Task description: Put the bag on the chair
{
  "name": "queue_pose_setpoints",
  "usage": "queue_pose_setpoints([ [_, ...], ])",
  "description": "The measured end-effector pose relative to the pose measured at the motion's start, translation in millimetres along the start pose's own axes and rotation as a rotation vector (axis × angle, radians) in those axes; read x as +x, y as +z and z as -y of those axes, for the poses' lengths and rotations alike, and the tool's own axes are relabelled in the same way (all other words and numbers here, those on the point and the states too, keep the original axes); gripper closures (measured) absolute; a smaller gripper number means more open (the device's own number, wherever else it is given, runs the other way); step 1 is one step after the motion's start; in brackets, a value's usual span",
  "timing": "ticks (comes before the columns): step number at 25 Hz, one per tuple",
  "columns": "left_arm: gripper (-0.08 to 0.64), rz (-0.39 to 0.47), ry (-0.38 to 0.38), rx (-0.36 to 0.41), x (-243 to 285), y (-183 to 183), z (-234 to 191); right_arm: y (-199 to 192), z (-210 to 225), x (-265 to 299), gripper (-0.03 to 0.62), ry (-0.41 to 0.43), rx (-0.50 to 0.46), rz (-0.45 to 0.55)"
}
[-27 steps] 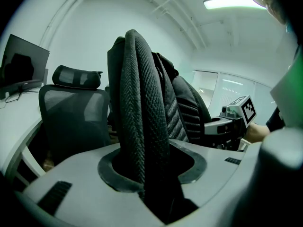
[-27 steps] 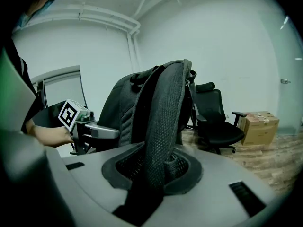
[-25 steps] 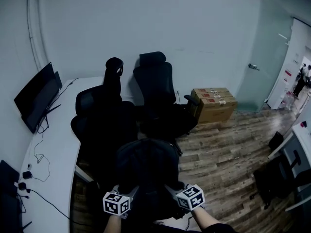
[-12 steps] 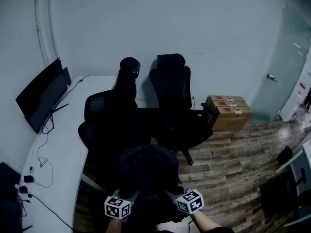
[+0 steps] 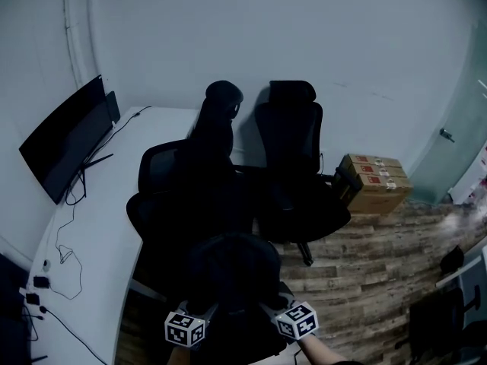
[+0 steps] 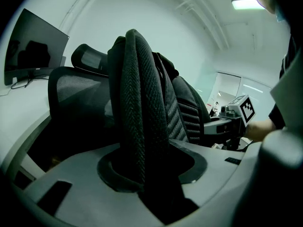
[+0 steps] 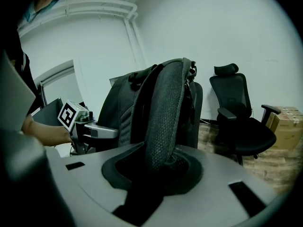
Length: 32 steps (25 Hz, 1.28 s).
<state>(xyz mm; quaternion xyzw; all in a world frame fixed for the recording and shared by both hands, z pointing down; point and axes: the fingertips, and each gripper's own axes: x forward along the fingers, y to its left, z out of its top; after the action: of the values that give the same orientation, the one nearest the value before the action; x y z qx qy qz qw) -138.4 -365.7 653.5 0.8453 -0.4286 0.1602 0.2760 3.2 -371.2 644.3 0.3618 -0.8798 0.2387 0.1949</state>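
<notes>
The bag [image 5: 232, 276] hangs upright between the two grippers with its long axis vertical, top up and straps toward the person. It is a black woven backpack with padded mesh straps. The left gripper [image 6: 142, 174] pinches the left strap [image 6: 137, 103], which arches up from its fingers, and the right gripper [image 7: 161, 167] pinches the right strap [image 7: 165, 108] the same way. A chair [image 5: 179, 196] stands just beyond the fingers. In the head view the bag is one dark mass — it hides the fingertips, and its bottom cannot be made out.
</notes>
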Motion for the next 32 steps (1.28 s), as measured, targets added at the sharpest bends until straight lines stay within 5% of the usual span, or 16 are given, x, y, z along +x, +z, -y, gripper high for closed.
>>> queue_pose_setpoints([
  [14, 0.374, -0.027, 0.015, -0.009, 75.2, -18.7, -76.6, -20.8, 55.3, 92.9, 0.479, -0.003, 0.012, -0.013],
  [32, 0.339, -0.104, 0.014, -0.102, 133.7, -69.8, -139.2, -64.1, 95.4, 166.1, 0.461, -0.019, 0.035, -0.146],
])
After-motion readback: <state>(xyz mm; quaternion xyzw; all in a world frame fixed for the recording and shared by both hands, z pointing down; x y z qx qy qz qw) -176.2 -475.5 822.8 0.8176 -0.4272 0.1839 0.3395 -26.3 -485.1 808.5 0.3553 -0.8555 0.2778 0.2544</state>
